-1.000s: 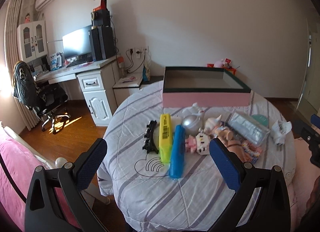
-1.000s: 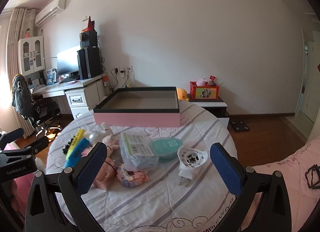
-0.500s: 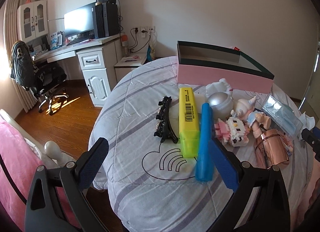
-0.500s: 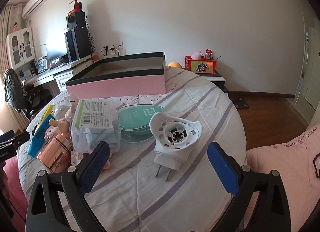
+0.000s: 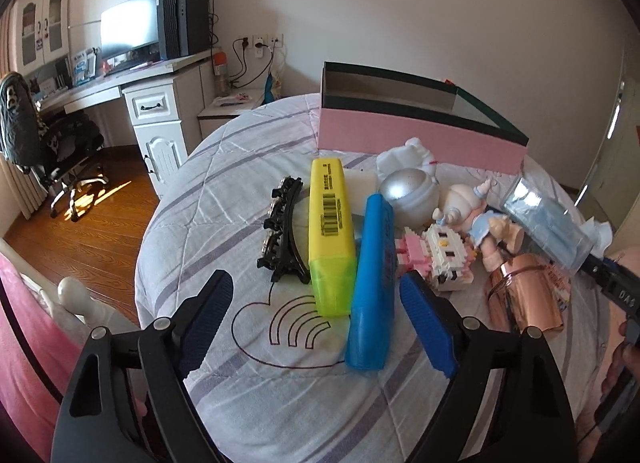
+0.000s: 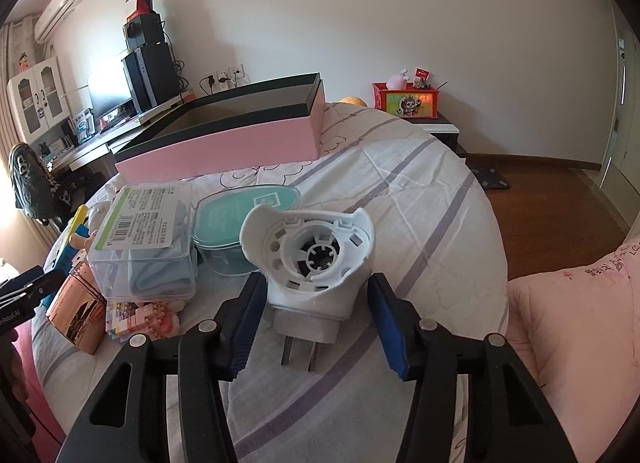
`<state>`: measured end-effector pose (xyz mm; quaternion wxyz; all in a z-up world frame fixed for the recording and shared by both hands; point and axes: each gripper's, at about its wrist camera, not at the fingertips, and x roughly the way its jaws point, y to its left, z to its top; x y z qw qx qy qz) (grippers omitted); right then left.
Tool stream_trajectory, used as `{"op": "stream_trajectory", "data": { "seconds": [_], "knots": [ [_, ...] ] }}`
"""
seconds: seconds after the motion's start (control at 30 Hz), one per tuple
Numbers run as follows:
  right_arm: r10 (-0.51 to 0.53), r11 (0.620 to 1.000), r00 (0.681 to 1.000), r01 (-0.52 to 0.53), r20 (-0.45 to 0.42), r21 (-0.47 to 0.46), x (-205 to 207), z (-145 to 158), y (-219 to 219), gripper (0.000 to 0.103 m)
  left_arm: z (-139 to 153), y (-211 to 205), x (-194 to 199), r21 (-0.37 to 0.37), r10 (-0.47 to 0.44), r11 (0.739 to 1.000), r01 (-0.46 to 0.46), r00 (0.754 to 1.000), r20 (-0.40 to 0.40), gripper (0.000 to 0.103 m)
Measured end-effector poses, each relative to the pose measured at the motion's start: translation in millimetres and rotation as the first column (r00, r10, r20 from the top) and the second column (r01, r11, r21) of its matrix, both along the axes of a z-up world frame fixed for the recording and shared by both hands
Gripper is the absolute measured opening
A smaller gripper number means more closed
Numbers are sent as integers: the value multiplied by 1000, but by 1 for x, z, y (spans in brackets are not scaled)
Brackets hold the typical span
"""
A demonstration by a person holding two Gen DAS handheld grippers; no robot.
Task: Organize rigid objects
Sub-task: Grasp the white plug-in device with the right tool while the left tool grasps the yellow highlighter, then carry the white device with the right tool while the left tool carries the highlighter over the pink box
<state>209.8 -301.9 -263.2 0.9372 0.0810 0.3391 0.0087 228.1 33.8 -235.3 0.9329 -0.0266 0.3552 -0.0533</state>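
Note:
In the left wrist view, my left gripper point(image 5: 316, 315) is open just short of a yellow highlighter point(image 5: 330, 233), a blue highlighter point(image 5: 372, 287) and a black hair clip point(image 5: 282, 231) on the round table. In the right wrist view, my right gripper point(image 6: 316, 319) is open with its fingers on either side of a white plug-in device point(image 6: 310, 263); the pads are not touching it. A pink open box point(image 6: 224, 139) stands at the back of the table and also shows in the left wrist view point(image 5: 416, 135).
A clear lidded box point(image 6: 142, 239), a teal container point(image 6: 244, 219), a copper cylinder point(image 6: 78, 309), block toys point(image 5: 438, 251), a doll point(image 5: 476, 215) and a silver ball point(image 5: 408, 193) crowd the table middle. Pink bedding point(image 6: 576, 327) lies right; a desk point(image 5: 132, 83) and chair stand left.
Both grippers have moved forward and down toward the table. The right jaws now flank the white plug-in device and have narrowed. The left gripper has closed in on the highlighters.

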Motion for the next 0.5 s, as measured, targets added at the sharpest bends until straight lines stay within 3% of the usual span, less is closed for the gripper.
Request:
{"op": "stream_trajectory", "data": {
  "seconds": [0.07, 0.2, 0.33, 0.43, 0.5],
  "knots": [
    [-2, 1000, 1000, 2, 2, 2, 2, -1, -2, 54, 6, 7, 4, 6, 31, 1000, -31, 999, 23, 94],
    [-3, 1000, 1000, 3, -2, 2, 8, -4, -3, 54, 7, 15, 25, 65, 94, 993, -94, 996, 7, 92],
    [-1, 1000, 1000, 1, -8, -7, 15, -5, -3, 54, 3, 13, 40, 70, 87, 994, -85, 996, -17, 86],
    [-2, 1000, 1000, 2, -12, -7, 18, -5, -4, 54, -7, 2, 49, 135, 76, 989, -69, 996, -51, 83],
    [-2, 1000, 1000, 2, -13, -8, 20, -6, -5, 53, -15, 1, 54, 137, 63, 989, -52, 995, -79, 78]
  ]
}}
